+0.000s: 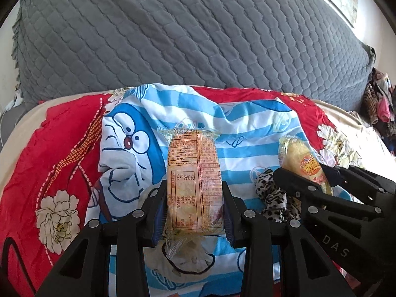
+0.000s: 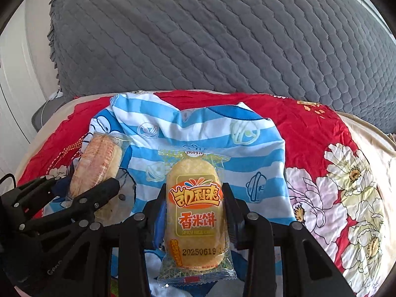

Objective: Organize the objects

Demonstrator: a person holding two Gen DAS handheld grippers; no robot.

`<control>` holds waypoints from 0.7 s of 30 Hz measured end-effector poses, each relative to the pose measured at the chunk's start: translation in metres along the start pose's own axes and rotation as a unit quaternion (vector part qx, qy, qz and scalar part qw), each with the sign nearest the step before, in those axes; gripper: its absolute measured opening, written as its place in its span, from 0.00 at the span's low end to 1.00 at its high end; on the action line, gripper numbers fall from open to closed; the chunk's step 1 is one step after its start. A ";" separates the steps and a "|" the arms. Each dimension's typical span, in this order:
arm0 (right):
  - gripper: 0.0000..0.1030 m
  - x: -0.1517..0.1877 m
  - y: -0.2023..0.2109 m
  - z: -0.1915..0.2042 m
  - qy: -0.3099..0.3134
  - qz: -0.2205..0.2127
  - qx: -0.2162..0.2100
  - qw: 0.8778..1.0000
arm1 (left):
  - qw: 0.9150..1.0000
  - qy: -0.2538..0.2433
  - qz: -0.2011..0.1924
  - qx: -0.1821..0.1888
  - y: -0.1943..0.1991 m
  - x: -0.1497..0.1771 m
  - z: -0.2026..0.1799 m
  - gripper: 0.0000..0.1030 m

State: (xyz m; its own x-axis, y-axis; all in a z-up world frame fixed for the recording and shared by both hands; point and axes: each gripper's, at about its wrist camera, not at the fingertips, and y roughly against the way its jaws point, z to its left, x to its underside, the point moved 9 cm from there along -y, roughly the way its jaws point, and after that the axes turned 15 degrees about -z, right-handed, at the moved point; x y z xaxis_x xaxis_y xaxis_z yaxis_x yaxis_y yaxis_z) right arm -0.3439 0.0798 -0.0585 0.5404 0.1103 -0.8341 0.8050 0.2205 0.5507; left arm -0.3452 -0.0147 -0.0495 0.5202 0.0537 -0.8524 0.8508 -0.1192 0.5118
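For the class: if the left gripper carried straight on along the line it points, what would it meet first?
Most likely the blue-striped cartoon cloth spread over the red floral bedding. The left gripper, shut on a rice cracker packet, tilts downward toward it; depth is uncertain.

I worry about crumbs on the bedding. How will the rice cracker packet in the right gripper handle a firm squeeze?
Probably fragile: the rice cracker packet holds a thin puffed cake that could snap between the right gripper fingers. Likely light, since it stands out unsupported. Its glossy wrapper may slip.
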 end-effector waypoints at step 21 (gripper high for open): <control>0.39 0.016 -0.023 -0.011 0.010 0.029 0.011 0.999 | 1.000 -0.006 0.025 0.002 -0.028 0.015 -0.004 0.38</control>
State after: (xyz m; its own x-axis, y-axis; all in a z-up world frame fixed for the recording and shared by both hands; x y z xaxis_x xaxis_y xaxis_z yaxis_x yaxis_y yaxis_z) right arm -0.3569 0.0870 -0.0849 0.5815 0.1426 -0.8010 0.7777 0.1917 0.5987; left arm -0.3605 -0.0062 -0.0760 0.5616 0.0363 -0.8266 0.8232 -0.1249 0.5538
